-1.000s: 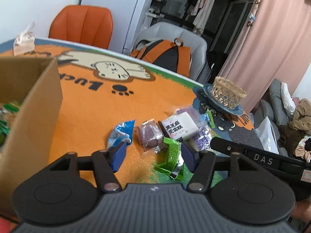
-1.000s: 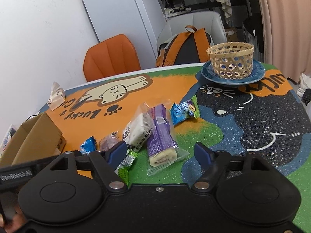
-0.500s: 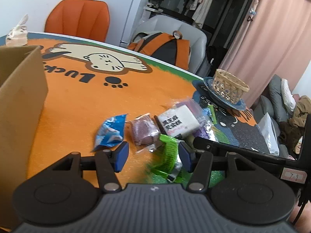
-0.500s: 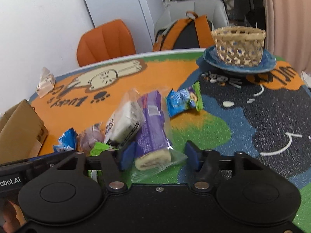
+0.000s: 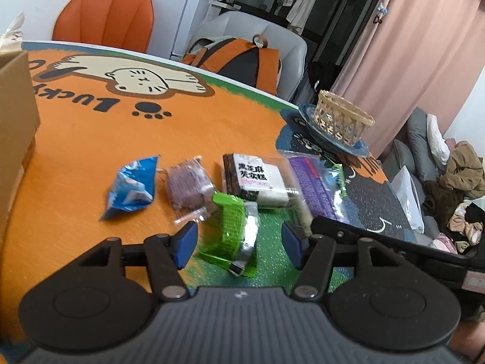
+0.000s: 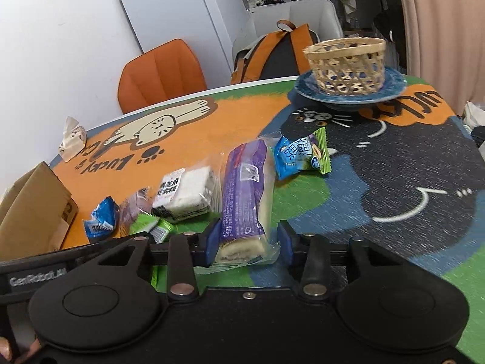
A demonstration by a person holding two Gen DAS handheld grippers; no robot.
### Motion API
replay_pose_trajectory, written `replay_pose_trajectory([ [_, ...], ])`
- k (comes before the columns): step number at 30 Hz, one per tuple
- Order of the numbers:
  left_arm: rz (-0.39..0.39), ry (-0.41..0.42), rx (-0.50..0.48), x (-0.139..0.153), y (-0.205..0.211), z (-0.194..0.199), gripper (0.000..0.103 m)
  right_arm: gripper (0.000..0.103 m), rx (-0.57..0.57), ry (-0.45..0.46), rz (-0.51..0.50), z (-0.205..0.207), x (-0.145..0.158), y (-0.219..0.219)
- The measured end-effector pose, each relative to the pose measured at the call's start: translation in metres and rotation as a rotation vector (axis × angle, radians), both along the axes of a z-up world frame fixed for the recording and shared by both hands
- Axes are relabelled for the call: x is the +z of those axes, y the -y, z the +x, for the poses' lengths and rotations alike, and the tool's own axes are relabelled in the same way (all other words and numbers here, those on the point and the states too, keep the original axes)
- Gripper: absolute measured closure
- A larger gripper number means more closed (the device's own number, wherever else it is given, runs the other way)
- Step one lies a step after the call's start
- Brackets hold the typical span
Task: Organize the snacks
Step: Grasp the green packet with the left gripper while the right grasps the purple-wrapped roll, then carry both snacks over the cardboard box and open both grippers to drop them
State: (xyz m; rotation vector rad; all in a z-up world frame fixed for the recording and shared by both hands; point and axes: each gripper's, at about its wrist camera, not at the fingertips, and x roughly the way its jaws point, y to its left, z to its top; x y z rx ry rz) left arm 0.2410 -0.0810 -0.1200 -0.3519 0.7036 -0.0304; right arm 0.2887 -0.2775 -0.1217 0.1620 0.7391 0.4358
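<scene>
- Left gripper [image 5: 239, 241]: hanging low over the table mat [image 5: 91, 139], jaws standing wide apart, flanking the green packet [image 5: 232, 230] with bare gaps on both sides, gripping nothing.
- Right gripper [image 6: 249, 240]: jaws standing partly open, straddling the near end of the purple roll cake [image 6: 244, 194]; left pad lying against the wrapper, right pad just clear of it; not yet clamping.
- Blue packet [image 5: 132, 186]: lying flat on orange mat, left of the purple cake pack [image 5: 189, 188], just apart from it.
- White sesame cake [image 5: 257, 179]: resting between the purple cake pack and the purple roll cake, near edge touching the green packet.
- Blue-green packet [image 6: 301, 156]: lying just beyond the roll cake's far end, toward the black cat print.
- Cardboard box [image 6: 31, 209]: standing at the left table edge, well apart from the snack cluster.
- Wicker basket [image 6: 345, 60]: sitting on the blue plate [image 6: 394, 86] at the far edge.
- Open mat lying to the right of the roll cake.
</scene>
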Motion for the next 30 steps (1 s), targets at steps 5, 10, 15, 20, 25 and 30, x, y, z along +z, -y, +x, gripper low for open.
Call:
replay_pose_trajectory([
  [5,0.025,0.009,-0.005,-0.004,0.008,0.000,0.044,0.063,-0.005,-0.008,-0.013,-0.013,0.001,0.009],
  [10,0.067,0.017,-0.009,-0.005,0.012,-0.002,0.054,0.055,-0.027,-0.017,-0.053,-0.019,0.006,0.010],
  [15,0.073,0.020,0.004,-0.006,0.004,-0.003,0.077,0.049,-0.016,0.011,-0.087,-0.017,0.008,0.000],
  [20,0.072,0.018,0.016,-0.003,-0.005,-0.009,0.077,0.033,-0.005,0.045,-0.138,-0.013,0.008,-0.014],
  [25,0.070,0.028,0.023,0.002,-0.011,-0.017,0.077,0.033,-0.007,0.037,-0.159,-0.004,0.003,-0.024],
  [30,0.070,0.041,0.034,0.009,-0.018,-0.023,0.077,0.032,0.007,0.059,-0.216,-0.005,-0.002,-0.036],
])
